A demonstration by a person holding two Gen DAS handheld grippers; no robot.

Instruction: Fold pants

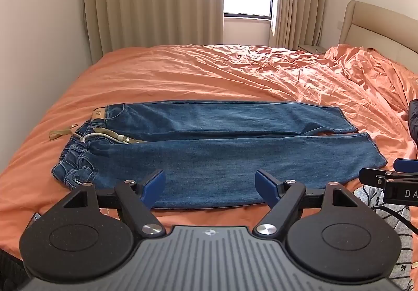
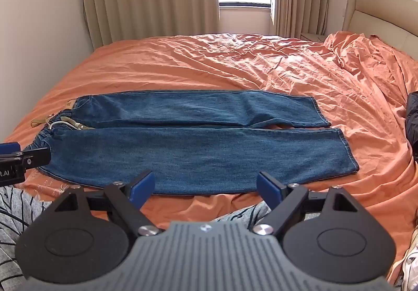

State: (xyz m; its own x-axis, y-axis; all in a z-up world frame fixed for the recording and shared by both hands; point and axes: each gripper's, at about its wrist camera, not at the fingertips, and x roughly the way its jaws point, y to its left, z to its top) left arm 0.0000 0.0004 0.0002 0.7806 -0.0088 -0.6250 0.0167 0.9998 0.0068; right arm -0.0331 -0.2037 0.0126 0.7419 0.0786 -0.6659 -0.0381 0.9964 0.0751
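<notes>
A pair of blue jeans [image 1: 209, 144] lies flat on the orange bed sheet [image 1: 183, 74], waistband at the left, both legs stretched to the right. A tan belt [image 1: 62, 133] and a white cord trail from the waistband. My left gripper [image 1: 210, 186] hovers open above the near edge of the near leg, nothing between its blue pads. In the right wrist view the same jeans [image 2: 193, 139] spread across the sheet [image 2: 209, 64]. My right gripper [image 2: 205, 188] is open too, just short of the near leg's edge, holding nothing.
A dark garment [image 2: 412, 118] lies at the bed's right edge. Patterned grey-white fabric [image 2: 15, 210] sits at the near edge under the grippers. A beige headboard [image 1: 378, 27] stands at the right; curtains [image 1: 151, 1] and a window lie beyond the bed.
</notes>
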